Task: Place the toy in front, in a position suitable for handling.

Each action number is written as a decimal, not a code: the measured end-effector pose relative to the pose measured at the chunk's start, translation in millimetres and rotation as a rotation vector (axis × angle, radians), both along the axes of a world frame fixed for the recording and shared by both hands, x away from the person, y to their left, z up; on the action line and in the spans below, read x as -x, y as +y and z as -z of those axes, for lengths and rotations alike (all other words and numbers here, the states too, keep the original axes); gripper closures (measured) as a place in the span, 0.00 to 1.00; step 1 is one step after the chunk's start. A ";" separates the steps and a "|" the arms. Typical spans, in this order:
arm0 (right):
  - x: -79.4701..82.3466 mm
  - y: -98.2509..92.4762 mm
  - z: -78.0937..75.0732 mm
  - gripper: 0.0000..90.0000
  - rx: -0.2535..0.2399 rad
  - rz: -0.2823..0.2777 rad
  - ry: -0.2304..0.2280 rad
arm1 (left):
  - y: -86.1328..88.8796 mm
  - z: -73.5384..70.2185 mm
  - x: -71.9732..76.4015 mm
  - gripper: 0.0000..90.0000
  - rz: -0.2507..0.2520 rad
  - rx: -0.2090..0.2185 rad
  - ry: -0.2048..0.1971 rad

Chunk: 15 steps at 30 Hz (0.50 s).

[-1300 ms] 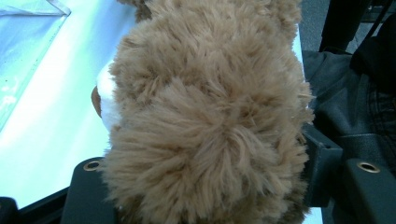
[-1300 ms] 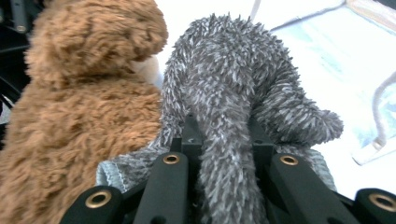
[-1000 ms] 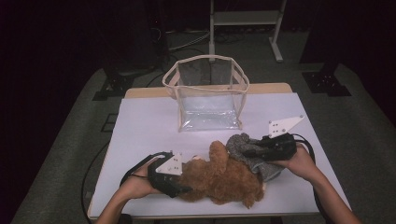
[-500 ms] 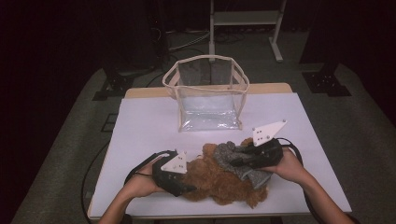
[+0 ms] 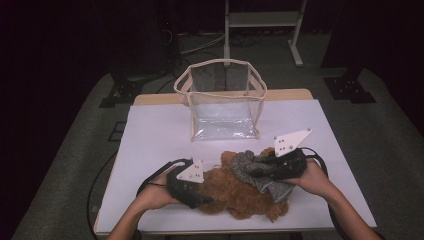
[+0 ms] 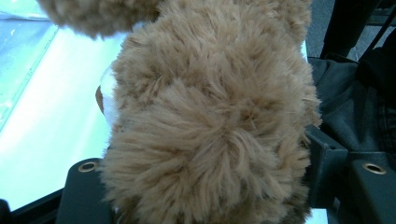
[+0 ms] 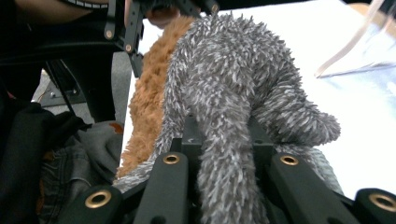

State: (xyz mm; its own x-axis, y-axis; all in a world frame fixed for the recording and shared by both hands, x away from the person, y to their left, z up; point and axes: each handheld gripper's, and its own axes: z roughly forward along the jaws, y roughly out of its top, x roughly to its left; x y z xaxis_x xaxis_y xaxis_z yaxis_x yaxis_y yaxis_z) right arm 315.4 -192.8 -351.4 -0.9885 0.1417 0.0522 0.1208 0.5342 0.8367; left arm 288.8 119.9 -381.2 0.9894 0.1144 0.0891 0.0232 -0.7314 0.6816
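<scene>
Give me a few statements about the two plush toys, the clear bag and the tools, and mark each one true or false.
1. The right tool is closed on the grey plush toy. True.
2. The brown plush toy is inside the clear bag. False: it lies on the white table, in front of the bag.
3. The left tool is at the brown plush toy, whose fur sits between its jaws in the left gripper view. True.
4. The clear bag lies flat on its side. False: it stands upright with its mouth open at the top.
5. The grey plush toy is far from the brown one. False: they touch, the grey one at the brown one's right side.
</scene>
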 end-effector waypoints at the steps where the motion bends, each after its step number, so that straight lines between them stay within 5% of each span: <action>1: -0.5 -0.4 3.6 0.83 0.005 -0.001 0.004 | 0.2 0.2 -0.3 0.34 -0.001 0.002 0.001; 6: 0.1 -16.4 7.7 0.83 0.004 0.042 0.027 | 0.3 0.9 -2.0 0.34 -0.016 0.018 0.011; 9: 1.4 -22.2 -1.6 0.83 0.007 0.056 0.001 | -1.3 0.8 -3.3 0.34 -0.023 0.024 0.018; 15: -0.3 -5.4 -20.4 0.83 -0.005 0.024 -0.050 | -13.4 -0.8 -8.5 0.34 -0.024 0.017 0.023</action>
